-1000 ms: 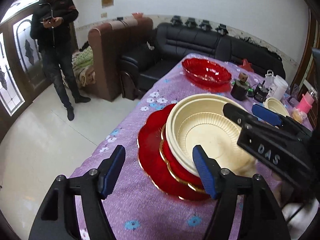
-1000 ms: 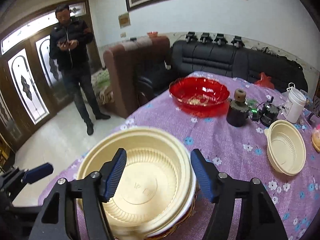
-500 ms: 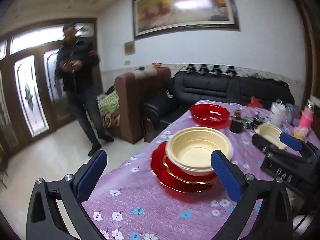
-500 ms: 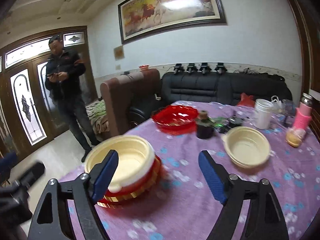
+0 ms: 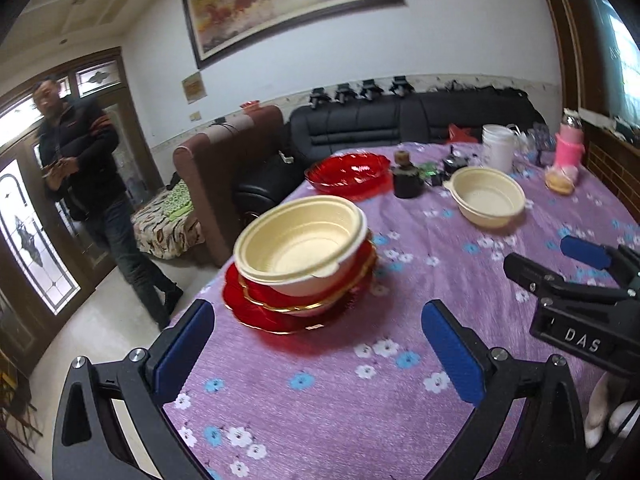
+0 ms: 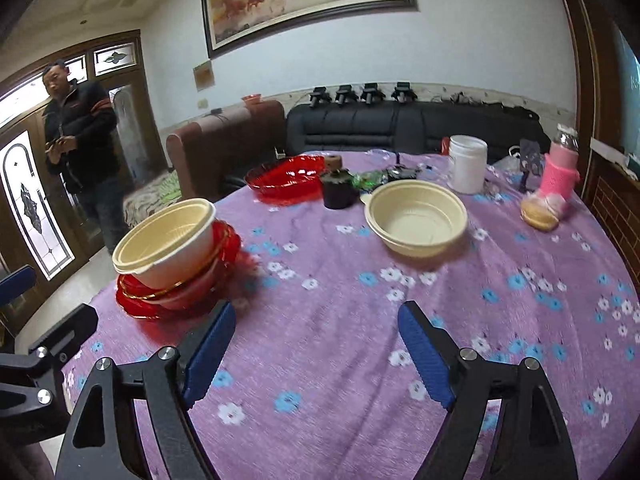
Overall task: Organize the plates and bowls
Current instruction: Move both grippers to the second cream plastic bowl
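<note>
Both grippers, left (image 5: 316, 356) and right (image 6: 316, 356), gaped empty after the stack (image 5: 300, 272) was set, so the loose cream bowl (image 6: 416, 220) looked due next.

A bowl (image 5: 300, 240) is stacked on plates (image 5: 280, 312) at the table's (image 5: 340, 400) left edge; a second bowl (image 5: 486, 196) is set apart, right.

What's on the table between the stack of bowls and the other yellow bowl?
Nothing but bare flowered tablecloth lies between the stacked bowl and the lone cream bowl, clearest in the right wrist view.
</note>
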A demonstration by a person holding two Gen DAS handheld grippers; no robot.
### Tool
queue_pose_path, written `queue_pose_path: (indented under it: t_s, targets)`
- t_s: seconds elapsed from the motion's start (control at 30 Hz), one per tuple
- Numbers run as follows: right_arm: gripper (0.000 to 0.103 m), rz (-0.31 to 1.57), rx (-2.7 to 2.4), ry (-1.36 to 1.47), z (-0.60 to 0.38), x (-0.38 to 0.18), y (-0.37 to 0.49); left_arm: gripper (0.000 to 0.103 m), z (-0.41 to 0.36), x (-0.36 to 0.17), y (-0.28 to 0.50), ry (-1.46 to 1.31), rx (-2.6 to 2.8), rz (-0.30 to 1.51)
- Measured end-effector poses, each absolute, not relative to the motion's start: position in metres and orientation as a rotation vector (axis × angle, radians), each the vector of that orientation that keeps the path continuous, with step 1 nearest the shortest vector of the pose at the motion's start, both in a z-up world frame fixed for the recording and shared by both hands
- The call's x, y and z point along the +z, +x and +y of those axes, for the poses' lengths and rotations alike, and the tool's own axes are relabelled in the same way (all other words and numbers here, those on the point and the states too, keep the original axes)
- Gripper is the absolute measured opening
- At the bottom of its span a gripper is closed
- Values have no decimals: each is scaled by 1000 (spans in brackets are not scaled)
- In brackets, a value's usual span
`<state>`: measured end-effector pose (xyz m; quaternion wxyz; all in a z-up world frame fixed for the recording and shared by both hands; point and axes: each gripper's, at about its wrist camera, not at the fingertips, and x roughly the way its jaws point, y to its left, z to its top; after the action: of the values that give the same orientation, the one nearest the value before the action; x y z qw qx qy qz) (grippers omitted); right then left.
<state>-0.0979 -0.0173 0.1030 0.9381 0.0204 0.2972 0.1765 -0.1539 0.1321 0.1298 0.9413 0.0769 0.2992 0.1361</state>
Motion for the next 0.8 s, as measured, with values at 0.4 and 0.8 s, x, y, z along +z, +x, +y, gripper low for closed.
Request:
queue_pose_path:
  t_s: [0.4,0.8]
  targets:
    - [87,678,313,119,-58,86,-83,103,103,107,-132,185,200,713]
    - [87,733,245,178,-87,74,-56,103,92,94,-101,188,138,785]
